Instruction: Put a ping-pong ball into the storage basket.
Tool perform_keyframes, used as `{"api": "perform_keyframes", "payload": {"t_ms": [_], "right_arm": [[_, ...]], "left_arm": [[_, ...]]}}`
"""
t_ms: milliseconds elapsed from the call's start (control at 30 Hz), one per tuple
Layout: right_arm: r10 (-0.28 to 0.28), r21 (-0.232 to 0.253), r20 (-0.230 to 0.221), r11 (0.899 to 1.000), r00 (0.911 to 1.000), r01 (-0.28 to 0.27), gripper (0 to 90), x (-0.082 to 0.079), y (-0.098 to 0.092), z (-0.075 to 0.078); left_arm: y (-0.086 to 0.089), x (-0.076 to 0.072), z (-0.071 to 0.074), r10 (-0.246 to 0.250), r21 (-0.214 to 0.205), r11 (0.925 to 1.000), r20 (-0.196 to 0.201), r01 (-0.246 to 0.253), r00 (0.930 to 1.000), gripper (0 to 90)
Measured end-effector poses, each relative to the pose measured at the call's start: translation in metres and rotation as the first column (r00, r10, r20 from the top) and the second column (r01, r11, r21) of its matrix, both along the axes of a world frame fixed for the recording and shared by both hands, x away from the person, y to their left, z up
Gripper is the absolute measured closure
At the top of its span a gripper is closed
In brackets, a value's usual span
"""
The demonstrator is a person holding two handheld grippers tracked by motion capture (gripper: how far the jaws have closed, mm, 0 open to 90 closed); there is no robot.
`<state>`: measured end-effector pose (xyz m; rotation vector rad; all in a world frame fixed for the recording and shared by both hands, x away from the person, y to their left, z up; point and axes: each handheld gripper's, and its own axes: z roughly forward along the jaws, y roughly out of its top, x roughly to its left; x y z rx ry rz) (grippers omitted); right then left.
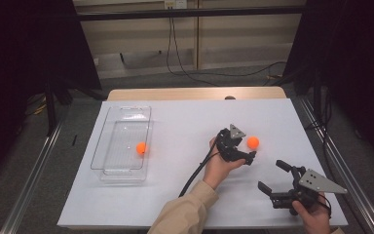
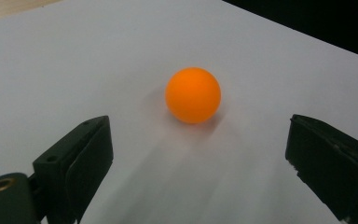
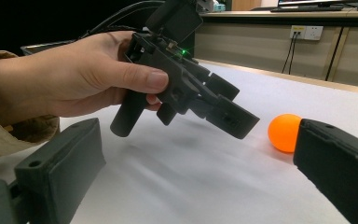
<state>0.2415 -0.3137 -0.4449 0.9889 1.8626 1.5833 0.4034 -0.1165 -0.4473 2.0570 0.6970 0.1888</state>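
Now the left gripper (image 1: 247, 152), jaws standing wide and empty, is lining up on the orange ball (image 2: 193, 95), needing to advance and close; the right gripper (image 1: 275, 178) is idling, wide too.

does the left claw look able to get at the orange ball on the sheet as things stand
Probably yes. The left claw is open and aimed at the orange ball, which lies loose on the white sheet just ahead of the jaws, with nothing between them.
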Motion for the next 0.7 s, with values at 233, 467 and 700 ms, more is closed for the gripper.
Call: {"api": "perform_keyframes", "payload": {"t_ms": [233, 467, 700], "right_arm": [[0.005, 0.003, 0.001, 1.0, 1.0, -0.005, 1.3, 0.0008, 0.0015, 0.0], [0.006, 0.005, -0.002, 1.0, 1.0, -0.006, 1.3, 0.0008, 0.0017, -0.0001], [0.006, 0.003, 0.0, 1.0, 1.0, -0.006, 1.3, 0.0007, 0.0013, -0.0002]], "left_arm": [[-0.0022, 0.002, 0.0023, -0.001, -0.001, 1.0, -0.005, 0.001, 1.0, 7.9], [-0.005, 0.0037, 0.0016, -0.007, -0.007, 0.9999, -0.004, 0.007, 1.0, 7.8], [-0.0074, 0.0053, -0.0002, -0.005, -0.007, 1.0, -0.009, 0.005, 0.9999, 8.0]]}}
